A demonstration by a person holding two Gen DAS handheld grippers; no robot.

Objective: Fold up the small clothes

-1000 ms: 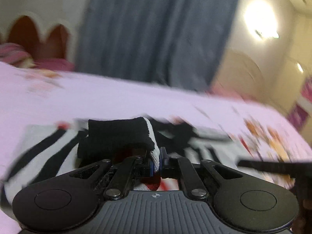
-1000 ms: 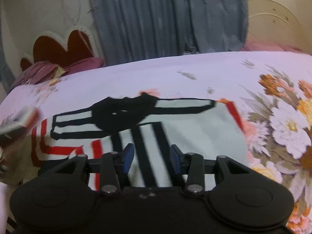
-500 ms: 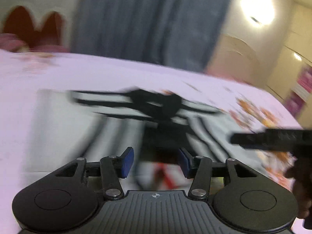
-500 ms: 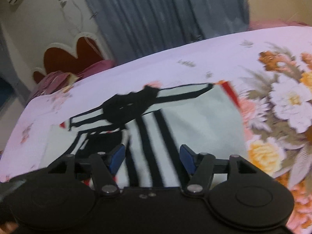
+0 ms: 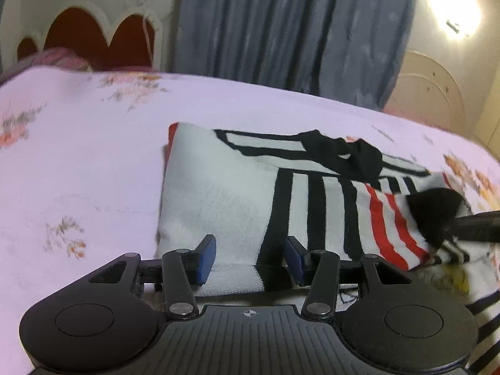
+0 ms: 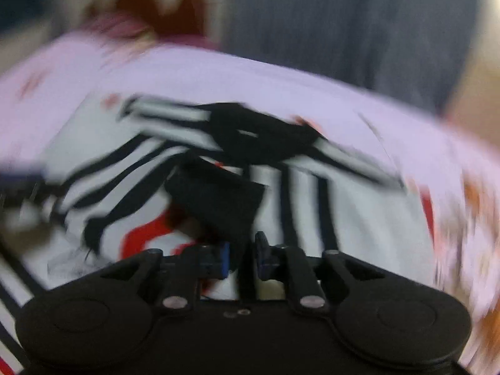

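A small white garment [image 5: 225, 200] with black and red stripes and a black collar [image 5: 350, 156] lies on the bed, its left side folded in. My left gripper [image 5: 250, 257] is open and empty over the garment's near edge. My right gripper [image 6: 242, 257] has its jaws closed on a black cuff [image 6: 218, 200] of the garment; this view is blurred. The same cuff [image 5: 434, 215] shows at the far right of the left wrist view, with the right gripper's fingers [image 5: 478, 226] on it.
The bed has a pale pink floral sheet [image 5: 78, 162]. A red scalloped headboard [image 5: 103, 40] and pink pillows stand at the back left. A grey curtain [image 5: 287, 25] hangs behind the bed. A lit wall lamp [image 5: 453, 22] is at the upper right.
My left gripper let go of the black cuff and opened, then moved left. My right gripper, open before, has closed on the black cuff and is moving fast.
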